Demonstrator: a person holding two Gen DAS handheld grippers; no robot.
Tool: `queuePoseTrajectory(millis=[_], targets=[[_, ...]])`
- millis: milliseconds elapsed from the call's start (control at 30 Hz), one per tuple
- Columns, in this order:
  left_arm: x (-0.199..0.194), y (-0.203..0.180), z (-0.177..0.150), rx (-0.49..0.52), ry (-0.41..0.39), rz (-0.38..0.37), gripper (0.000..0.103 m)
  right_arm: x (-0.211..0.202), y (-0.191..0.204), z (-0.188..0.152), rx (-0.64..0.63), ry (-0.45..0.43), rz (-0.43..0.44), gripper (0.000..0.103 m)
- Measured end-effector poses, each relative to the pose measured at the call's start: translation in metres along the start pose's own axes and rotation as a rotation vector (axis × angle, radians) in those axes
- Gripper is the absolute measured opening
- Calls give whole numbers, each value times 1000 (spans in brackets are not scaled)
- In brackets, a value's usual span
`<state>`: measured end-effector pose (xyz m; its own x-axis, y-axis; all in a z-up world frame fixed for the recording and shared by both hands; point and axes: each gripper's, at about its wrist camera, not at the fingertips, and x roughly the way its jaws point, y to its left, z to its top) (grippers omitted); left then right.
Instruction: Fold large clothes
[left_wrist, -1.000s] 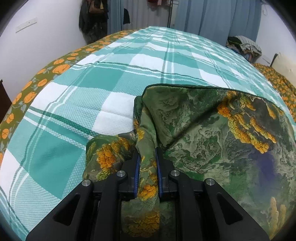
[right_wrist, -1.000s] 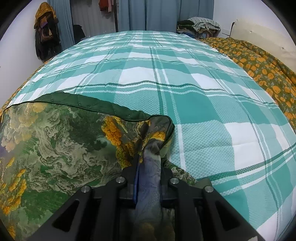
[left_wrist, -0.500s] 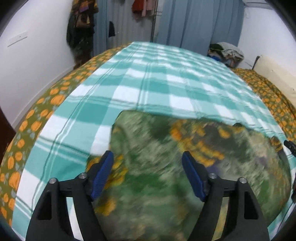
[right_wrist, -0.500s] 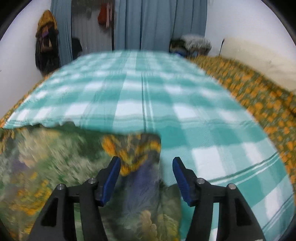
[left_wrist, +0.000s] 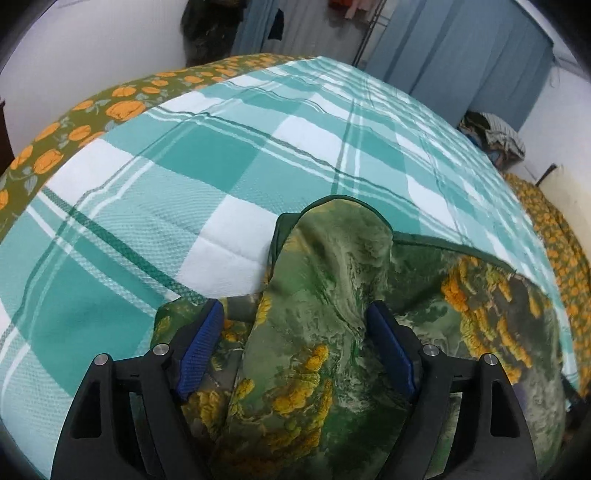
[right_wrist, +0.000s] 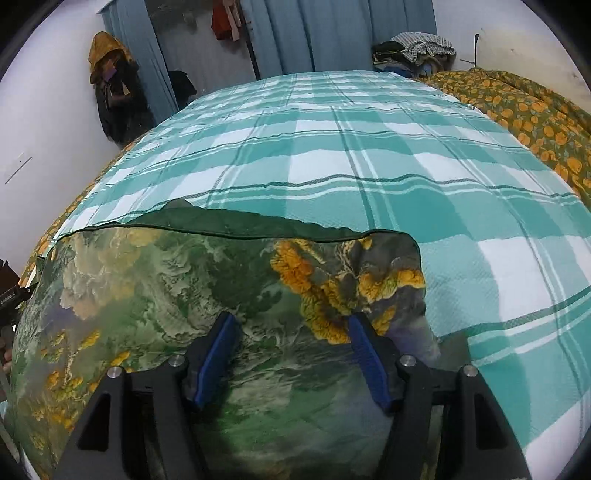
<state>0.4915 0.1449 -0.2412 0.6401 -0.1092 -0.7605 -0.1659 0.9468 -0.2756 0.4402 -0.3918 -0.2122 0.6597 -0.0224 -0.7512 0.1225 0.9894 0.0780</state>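
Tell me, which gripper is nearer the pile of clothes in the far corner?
Right. The pile of clothes lies ahead and right of the right gripper; the left gripper sits farther left.

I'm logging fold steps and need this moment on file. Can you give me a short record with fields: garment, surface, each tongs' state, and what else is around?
garment: green floral cloth, lying on the bed, one corner bunched up
surface: teal plaid blanket over an orange-flowered sheet
left tongs: open, jaws either side of the bunched cloth
right tongs: open, above the cloth near its right corner
background: blue curtains, clothes pile by the far wall
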Motion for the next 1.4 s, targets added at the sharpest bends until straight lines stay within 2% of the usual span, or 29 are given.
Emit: queuePoseTrajectory(millis=[200, 433, 600, 667, 767, 867, 933, 1067, 1133, 1267, 1400], targets=[[2, 8, 0, -39, 12, -53, 82, 3, -2, -3, 14, -24, 16, 65], [-12, 5, 1, -36, 60, -43, 82, -1, -7, -5, 34, -29, 45, 65], [-60, -8, -9, 110, 57, -8, 86, -11, -6, 7, 23, 42, 44, 65], [-82, -15, -16, 160, 53, -26, 86, -32, -2, 13, 4, 18, 26, 65], [-115, -29, -29, 202, 47, -73, 87, -71, 1, 13, -9, -41, 73, 66], [-139, -53, -42, 256, 38, -118, 88, -100, 6, -5, -39, -37, 125, 66], [-147, -74, -50, 306, 45, -150, 90, -115, 10, -30, -86, -22, 114, 66], [-140, -125, -58, 389, 110, -197, 91, -132, 10, -77, -152, -18, 47, 66], [-127, -151, -57, 411, 120, -191, 91, -140, 4, -98, -122, -43, 48, 66], [-85, -186, -38, 367, 158, -155, 91, -145, -9, -115, -29, -70, 73, 67], [-50, -210, -24, 329, 179, -104, 91, -144, -9, -115, -35, -84, 78, 69]])
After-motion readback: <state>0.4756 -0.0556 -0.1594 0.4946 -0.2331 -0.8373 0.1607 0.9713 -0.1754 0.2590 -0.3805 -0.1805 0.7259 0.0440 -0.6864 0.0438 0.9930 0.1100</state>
